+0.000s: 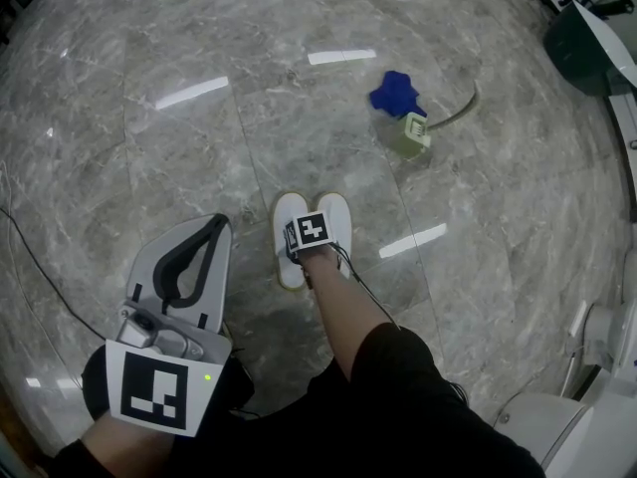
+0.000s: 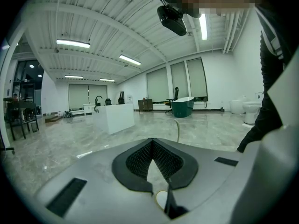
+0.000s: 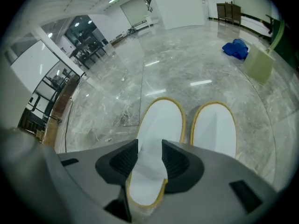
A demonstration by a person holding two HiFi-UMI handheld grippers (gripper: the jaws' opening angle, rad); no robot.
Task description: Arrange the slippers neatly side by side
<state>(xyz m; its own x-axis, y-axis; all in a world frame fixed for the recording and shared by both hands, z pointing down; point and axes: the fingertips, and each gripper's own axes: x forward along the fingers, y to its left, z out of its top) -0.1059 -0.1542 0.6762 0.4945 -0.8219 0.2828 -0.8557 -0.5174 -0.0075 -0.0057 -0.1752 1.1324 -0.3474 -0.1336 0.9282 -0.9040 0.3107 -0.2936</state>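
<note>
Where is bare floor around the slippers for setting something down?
Bare marble left of the slippers, out to the black cable, and beyond their far ends up to the blue cloth. Crowded at the slippers, under the right gripper, and by the box.

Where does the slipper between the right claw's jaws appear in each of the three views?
Head view: slipper at centre, the left one of the pair.
Left gripper view: not in it.
Right gripper view: bottom centre, between the parted jaws of the right claw.
Shared landmark: blue cloth on the floor beyond, in those two views.
</note>
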